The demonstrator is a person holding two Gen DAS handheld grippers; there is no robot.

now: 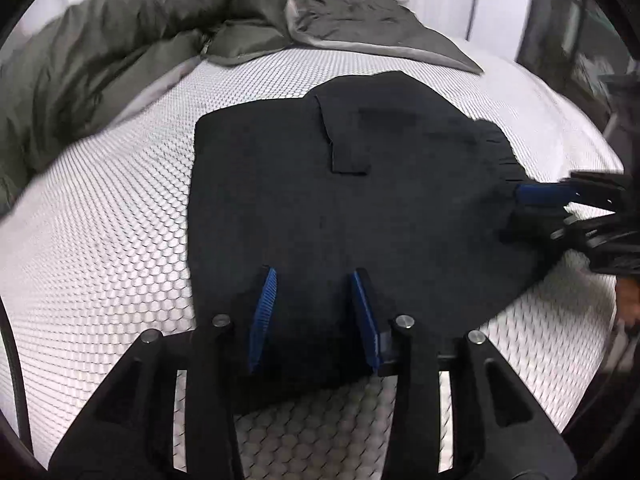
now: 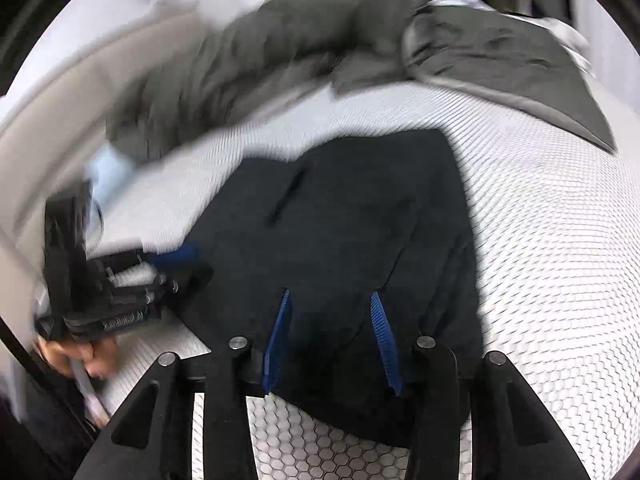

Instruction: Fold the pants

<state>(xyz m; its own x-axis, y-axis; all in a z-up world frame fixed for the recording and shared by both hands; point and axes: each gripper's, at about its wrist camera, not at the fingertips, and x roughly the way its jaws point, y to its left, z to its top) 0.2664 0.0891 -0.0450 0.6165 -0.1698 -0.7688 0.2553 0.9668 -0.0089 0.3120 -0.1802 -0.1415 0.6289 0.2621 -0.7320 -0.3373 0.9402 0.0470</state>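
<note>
The left gripper (image 1: 314, 280) sits at the bottom centre of its own view, its two blue-padded fingers (image 1: 262, 316) spread wide, with the near edge of the black pants (image 1: 352, 208) lying between and under them. No fabric is pinched between the pads; the tips rest on or just above the cloth, and which of the two cannot be told. In the right wrist view this same gripper (image 2: 176, 258) enters from the left middle of the frame, blurred, its blue tip at the pants' left edge.

The right gripper (image 2: 330, 300) occupies the bottom centre of its view, fingers (image 2: 384, 340) likewise wide apart, straddling the near part of the pants (image 2: 352, 216) where a fold ridge runs up through the cloth. From the left wrist view it (image 1: 532, 208) reaches in at the right middle, one blue pad laid on the frayed-looking edge of the fabric and the lower finger dark against the cloth; a grip there cannot be confirmed.

The pants lie folded into a compact dark slab in the centre of both frames, with a rectangular flap (image 1: 346, 140) showing on top in the left view. They rest on a white mattress (image 1: 120, 220) with a hexagon-quilted surface. Beyond, across the upper left, a rumpled olive-grey duvet (image 1: 112, 44) is heaped, and at the upper centre and right lies a grey pillow (image 1: 360, 16) with a paler edge.
</note>
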